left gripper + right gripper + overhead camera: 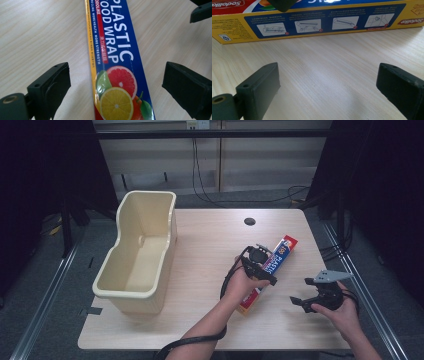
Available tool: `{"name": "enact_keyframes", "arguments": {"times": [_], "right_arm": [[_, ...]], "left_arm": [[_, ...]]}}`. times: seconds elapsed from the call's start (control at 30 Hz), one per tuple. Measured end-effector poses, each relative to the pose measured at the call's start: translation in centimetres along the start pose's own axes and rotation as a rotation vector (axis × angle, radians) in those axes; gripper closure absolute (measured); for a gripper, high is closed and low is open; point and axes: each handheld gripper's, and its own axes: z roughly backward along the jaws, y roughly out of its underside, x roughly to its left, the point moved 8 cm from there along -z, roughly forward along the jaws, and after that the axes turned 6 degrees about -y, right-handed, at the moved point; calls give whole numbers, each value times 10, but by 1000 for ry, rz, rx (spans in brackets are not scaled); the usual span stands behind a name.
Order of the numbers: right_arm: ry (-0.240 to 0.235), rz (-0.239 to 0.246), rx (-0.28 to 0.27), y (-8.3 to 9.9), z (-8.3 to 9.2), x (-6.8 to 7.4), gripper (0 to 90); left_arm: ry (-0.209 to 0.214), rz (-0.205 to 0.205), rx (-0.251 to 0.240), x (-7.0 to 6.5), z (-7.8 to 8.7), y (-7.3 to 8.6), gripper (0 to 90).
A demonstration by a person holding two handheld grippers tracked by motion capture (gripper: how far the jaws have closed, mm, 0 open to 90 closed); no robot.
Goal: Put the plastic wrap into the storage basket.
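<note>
The right gripper view alone shows the plastic wrap box's [312,22] instruction panel; left gripper [115,87] straddles it spread, right gripper [327,90] spread, empty

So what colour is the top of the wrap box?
Dark blue with citrus fruit, on the box; left gripper view.

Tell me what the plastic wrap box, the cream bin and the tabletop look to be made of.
Plastic wrap box: printed cardboard, likely, with a glossy coat; light glares off its sharp-edged printed side.
Cream bin: moulded plastic, semi-matte; one piece with rounded corners and a rolled rim.
Tabletop: pale wood-grain surface, probably laminate rather than solid wood; the grain runs even, with a soft sheen.
</note>
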Motion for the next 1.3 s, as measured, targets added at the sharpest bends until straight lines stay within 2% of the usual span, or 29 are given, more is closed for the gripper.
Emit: {"name": "enact_keyframes", "arguments": {"times": [0.27,0.4,0.5,0.7,0.83,0.9,1.0,1.07,1.1,1.27,1.3], "right_arm": [[-1,7,-2,-1,0,0,47],[-6,9,-2,-1,-1,1,48],[-2,9,-3,-1,-1,1,48],[-2,6,-4,-1,0,0,49],[-5,8,-9,-1,1,1,49],[-4,9,-10,-2,1,1,49],[-5,10,-5,-1,0,1,51],[-7,13,-8,-2,0,2,52],[-6,14,-6,-2,0,2,52],[-12,19,-11,-2,0,2,52],[-10,14,-9,-2,0,2,52]], "left_arm": [[0,6,15,-1,-7,1,91],[-14,-4,28,-3,-10,2,146],[-16,18,32,-3,-12,1,170],[-38,16,47,-2,-13,0,220],[-33,30,52,-3,-14,1,238],[-20,19,49,-4,-15,2,287],[-18,38,57,-5,-16,3,321],[-14,63,87,-4,-15,6,339],[-9,76,81,-4,-16,6,345],[-3,70,117,-1,-11,9,367],[-4,80,117,-1,-10,10,368]]}}
